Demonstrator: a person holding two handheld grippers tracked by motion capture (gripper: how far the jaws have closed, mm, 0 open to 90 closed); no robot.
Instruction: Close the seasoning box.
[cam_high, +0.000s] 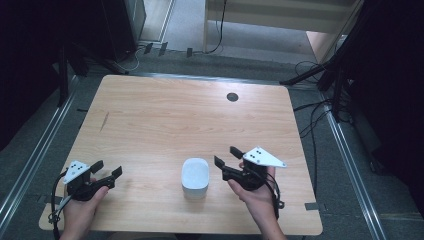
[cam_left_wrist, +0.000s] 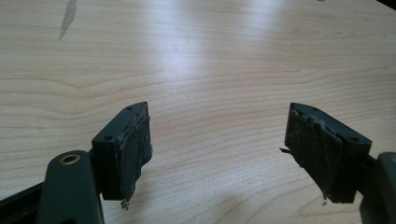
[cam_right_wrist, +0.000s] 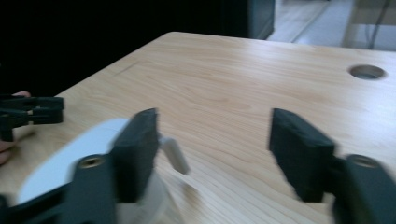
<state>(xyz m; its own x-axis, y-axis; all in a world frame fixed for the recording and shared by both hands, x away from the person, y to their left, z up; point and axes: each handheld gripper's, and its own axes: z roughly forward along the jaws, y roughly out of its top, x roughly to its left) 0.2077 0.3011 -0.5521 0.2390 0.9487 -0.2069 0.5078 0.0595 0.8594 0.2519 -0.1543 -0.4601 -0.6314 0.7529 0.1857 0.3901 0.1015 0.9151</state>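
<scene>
A small white rounded box (cam_high: 195, 177) stands on the wooden table (cam_high: 185, 115) near its front edge, between my two grippers. My left gripper (cam_high: 108, 171) rests at the front left, open and empty, well apart from the box; in its own view the gripper (cam_left_wrist: 217, 140) has bare wood between its jaws. Just right of the box is my right gripper (cam_high: 226, 156), also open and empty. In the blurred right gripper view (cam_right_wrist: 212, 149) the white box (cam_right_wrist: 70, 161) sits partly behind the left jaw, with a small white tab (cam_right_wrist: 175, 156) sticking out.
A round cable hole (cam_high: 232, 97) sits near the table's far edge, also visible as the hole (cam_right_wrist: 367, 71) at the upper right. A dark streak (cam_high: 104, 121) marks the wood at the left. Cables and dark stands lie on the floor around the table.
</scene>
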